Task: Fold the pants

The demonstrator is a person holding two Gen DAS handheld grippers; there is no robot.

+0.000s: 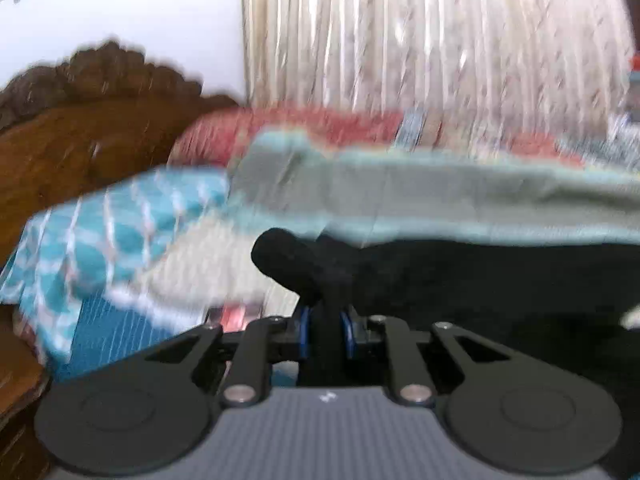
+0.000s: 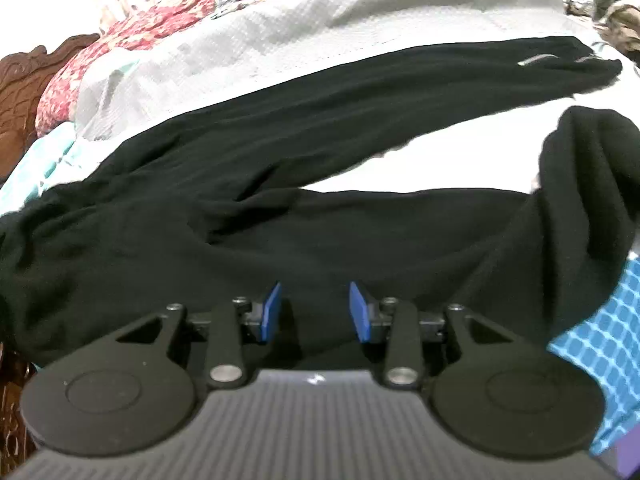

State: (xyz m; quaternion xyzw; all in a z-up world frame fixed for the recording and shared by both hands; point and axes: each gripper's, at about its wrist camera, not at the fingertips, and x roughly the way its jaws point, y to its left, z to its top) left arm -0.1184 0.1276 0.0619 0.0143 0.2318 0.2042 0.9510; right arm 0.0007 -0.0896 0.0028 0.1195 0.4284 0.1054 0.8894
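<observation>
Black pants (image 2: 280,152) lie spread across the bed, the far leg stretching to the upper right. The near leg's end (image 2: 580,168) stands up off the bed and runs down into my right gripper (image 2: 316,312), whose blue pads (image 2: 271,312) stand apart with black cloth filling the gap. In the blurred left wrist view, my left gripper (image 1: 326,332) is shut on a bunched edge of the pants (image 1: 304,268), and the rest of the black cloth trails off to the right.
A grey-white quilt (image 2: 280,36) and a red floral cover (image 2: 132,28) lie behind the pants. A carved wooden headboard (image 1: 80,128) stands at the left, with pale curtains (image 1: 420,40) behind. The blue checked sheet (image 2: 600,340) shows at the near right.
</observation>
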